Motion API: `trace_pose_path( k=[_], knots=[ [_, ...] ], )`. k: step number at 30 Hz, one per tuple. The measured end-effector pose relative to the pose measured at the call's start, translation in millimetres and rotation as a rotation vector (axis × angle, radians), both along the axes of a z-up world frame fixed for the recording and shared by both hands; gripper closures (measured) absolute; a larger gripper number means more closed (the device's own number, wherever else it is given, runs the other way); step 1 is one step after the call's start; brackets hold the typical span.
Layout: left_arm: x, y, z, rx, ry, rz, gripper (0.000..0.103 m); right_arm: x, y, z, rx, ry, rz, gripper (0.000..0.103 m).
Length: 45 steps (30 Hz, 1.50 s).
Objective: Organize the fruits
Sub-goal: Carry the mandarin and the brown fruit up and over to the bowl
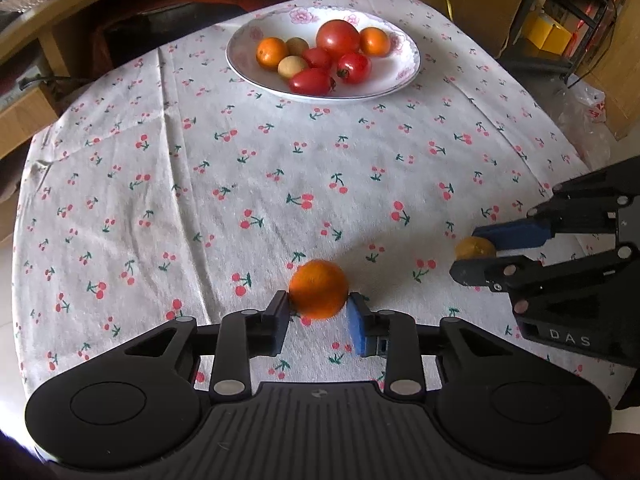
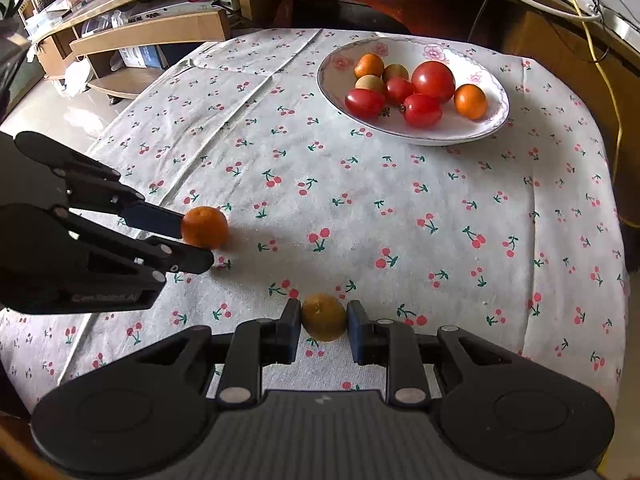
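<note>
A small orange sits on the cherry-print cloth between the pads of my left gripper, which is shut on it. From the right wrist view the same orange shows at the left, in the left gripper. My right gripper is shut on a smaller yellow-brown fruit, which also rests on the cloth. That fruit appears at the right of the left wrist view, in the right gripper. A white flowered plate at the far side holds several tomatoes, two oranges and two pale round fruits.
The round table wears a white cloth with a fold ridge on its left part. Wooden shelves and a desk stand behind the table. A yellow cable hangs at the far right edge, and a cardboard box stands beyond the plate.
</note>
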<state>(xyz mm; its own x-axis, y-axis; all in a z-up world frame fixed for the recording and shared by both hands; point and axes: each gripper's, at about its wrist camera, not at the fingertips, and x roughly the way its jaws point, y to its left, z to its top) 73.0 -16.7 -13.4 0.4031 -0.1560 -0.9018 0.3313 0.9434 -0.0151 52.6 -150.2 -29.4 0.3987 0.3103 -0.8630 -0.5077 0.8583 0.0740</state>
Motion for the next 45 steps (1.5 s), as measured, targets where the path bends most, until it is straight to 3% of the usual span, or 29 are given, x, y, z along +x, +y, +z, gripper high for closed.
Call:
trace_pose_path(
  k=[3, 22, 45],
  knots=[
    [0, -1, 0, -0.002, 0.0, -0.004, 0.057, 1, -1, -1, -0.001, 0.006, -0.004, 0.079],
    [-2, -4, 3, -0.004, -0.015, -0.015, 0.065, 5, 0, 4, 0.01, -0.013, -0.009, 0.079],
    [54, -28, 52, -0.023, -0.166, 0.019, 0.065, 50, -1, 36, 0.031, -0.144, -0.094, 0.079]
  ],
)
